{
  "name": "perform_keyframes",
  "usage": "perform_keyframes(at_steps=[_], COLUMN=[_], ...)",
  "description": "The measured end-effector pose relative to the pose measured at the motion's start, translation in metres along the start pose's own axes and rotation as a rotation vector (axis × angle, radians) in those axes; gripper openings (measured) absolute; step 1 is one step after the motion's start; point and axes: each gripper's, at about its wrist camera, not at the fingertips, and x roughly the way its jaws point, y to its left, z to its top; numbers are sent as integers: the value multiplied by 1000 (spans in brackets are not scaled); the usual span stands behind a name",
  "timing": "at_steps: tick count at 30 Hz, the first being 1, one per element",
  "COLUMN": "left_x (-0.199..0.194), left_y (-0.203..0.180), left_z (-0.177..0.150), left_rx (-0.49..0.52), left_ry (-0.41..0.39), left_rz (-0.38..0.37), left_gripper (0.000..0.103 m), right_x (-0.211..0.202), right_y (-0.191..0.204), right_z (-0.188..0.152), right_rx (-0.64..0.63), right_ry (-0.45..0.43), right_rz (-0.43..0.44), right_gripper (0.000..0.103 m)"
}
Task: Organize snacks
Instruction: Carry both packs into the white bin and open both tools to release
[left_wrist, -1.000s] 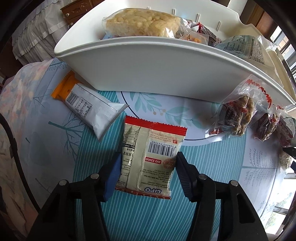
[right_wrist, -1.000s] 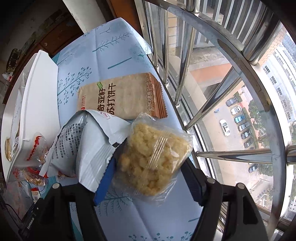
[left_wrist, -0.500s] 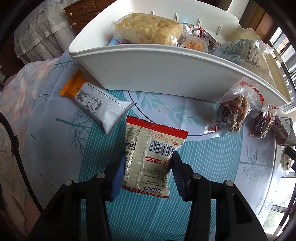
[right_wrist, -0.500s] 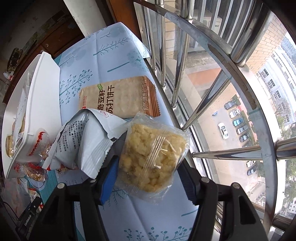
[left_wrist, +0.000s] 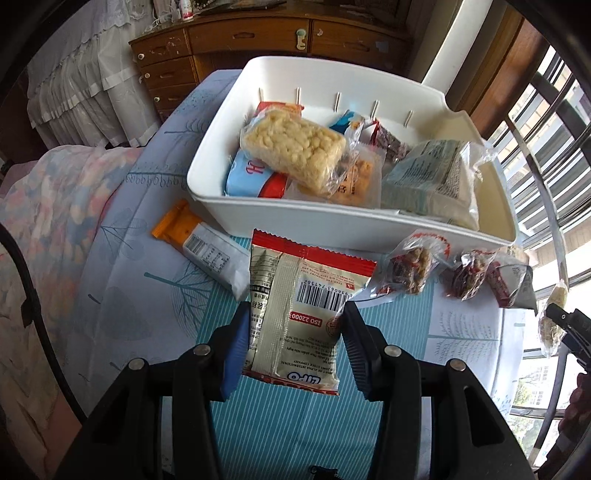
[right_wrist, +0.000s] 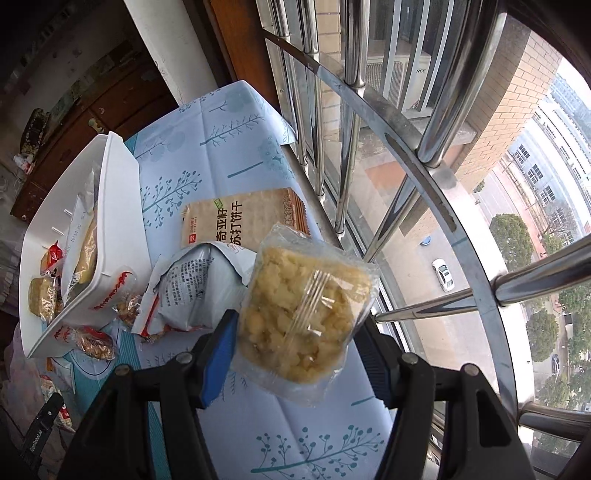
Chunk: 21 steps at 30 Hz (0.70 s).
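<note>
My left gripper (left_wrist: 295, 332) is shut on a red-and-cream LIPO snack packet (left_wrist: 299, 314) and holds it above the table, in front of the white bin (left_wrist: 295, 225). The bin holds several snacks, with a yellow puffed-rice cake (left_wrist: 295, 147) on top. My right gripper (right_wrist: 295, 328) is shut on a clear-wrapped puffed-rice cake (right_wrist: 303, 314), lifted above the table by the window bars. The bin also shows in the right wrist view (right_wrist: 122, 206) at the left.
An orange-and-white packet (left_wrist: 207, 251) and small clear bags of brown snacks (left_wrist: 413, 269) lie before the bin. A brown cracker pack (right_wrist: 243, 218) and a grey-white bag (right_wrist: 199, 291) lie near the steel window bars (right_wrist: 406, 155). A wooden dresser (left_wrist: 258, 40) stands behind.
Both grippers have risen with their packets. The left one now looks down into the bin from higher up. The right one has lifted the rice cake off the table.
</note>
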Motion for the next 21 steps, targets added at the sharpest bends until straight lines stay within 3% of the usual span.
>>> perform_keyframes(at_steps=[11,21], left_x=[-46,-50], left_y=[15,39], left_z=[22,51], left_rx=[17,30], left_ry=[-213,-315], left_rz=[-82,-204], left_gripper=[47,47], right_x=[-45,-69], right_y=[44,106], right_z=[0,-5], right_rx=[-88,-228], right_ry=[-166,-322], right_rz=[68,121], right_gripper=[63,63])
